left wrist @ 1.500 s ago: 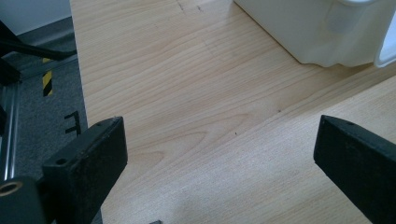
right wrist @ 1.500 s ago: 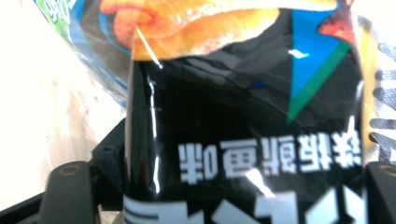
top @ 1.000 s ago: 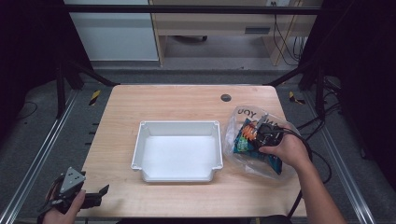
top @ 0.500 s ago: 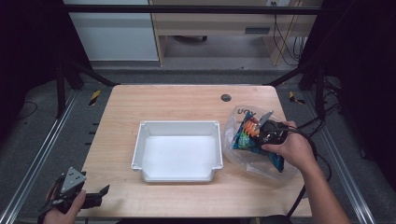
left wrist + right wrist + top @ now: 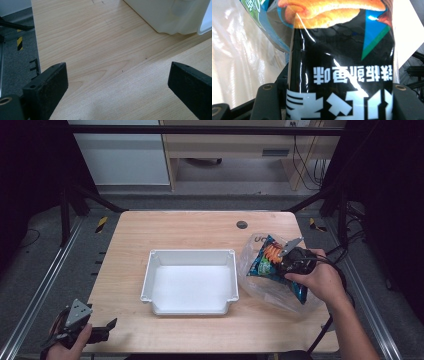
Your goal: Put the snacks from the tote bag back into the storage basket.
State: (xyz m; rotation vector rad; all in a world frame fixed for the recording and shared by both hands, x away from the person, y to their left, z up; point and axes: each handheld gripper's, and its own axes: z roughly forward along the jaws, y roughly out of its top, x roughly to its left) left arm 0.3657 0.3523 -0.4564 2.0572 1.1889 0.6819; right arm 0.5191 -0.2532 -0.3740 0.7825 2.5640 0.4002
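1. Wooden table [image 5: 200, 227], dark room around it, white tray [image 5: 190, 281] sitting empty in the middle.
2. Our right gripper [image 5: 294, 261] is clamped on the snack bag [image 5: 267, 259], which is half inside a clear plastic bag [image 5: 272, 292] right of the tray.
3. Our left gripper [image 5: 82, 332] hangs wide open, empty, at the near-left corner.
4. Worry: the plastic bag could cling and drag along, or the slick packet could slip out.

Right hand-held gripper [image 5: 292, 260] clamped on snack packet [image 5: 267, 260] inside clear plastic bag [image 5: 272, 290], beside white tray [image 5: 150, 285].
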